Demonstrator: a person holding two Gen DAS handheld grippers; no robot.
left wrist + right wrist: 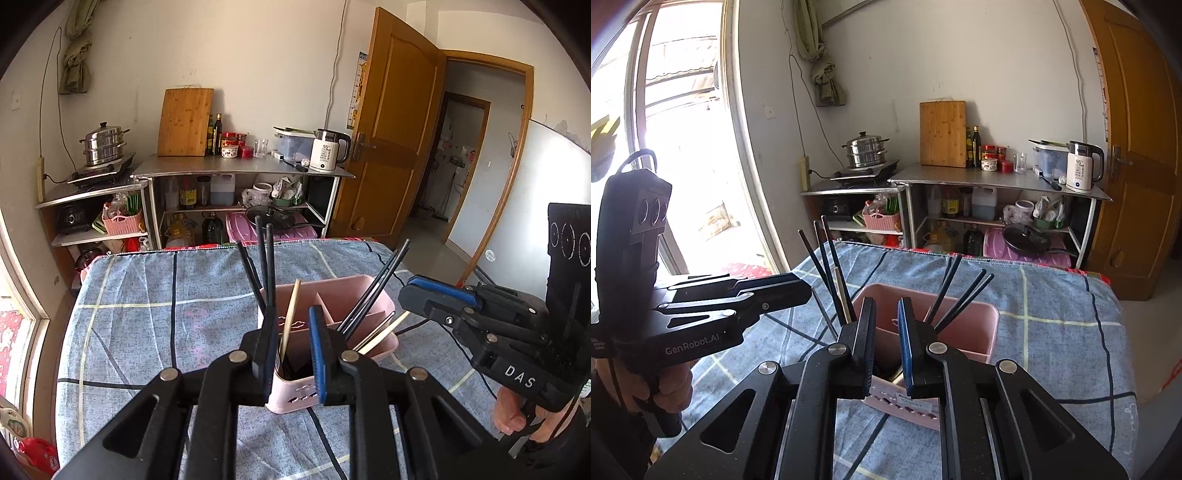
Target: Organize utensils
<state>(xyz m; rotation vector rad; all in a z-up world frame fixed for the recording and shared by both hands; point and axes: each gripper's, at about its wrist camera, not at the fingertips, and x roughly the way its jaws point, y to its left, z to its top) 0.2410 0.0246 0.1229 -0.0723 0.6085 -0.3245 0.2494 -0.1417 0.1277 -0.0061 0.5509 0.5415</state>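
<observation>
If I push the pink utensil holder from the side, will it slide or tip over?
The pink utensil holder looks like thin plastic, so probably light. It sits on a soft cloth, which may catch its base. The black chopsticks lean well above its rim, so a high push might tip it rather than slide it.

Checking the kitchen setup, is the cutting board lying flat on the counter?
No, the cutting board stands upright, leaning against the wall at the back of the counter.
</observation>
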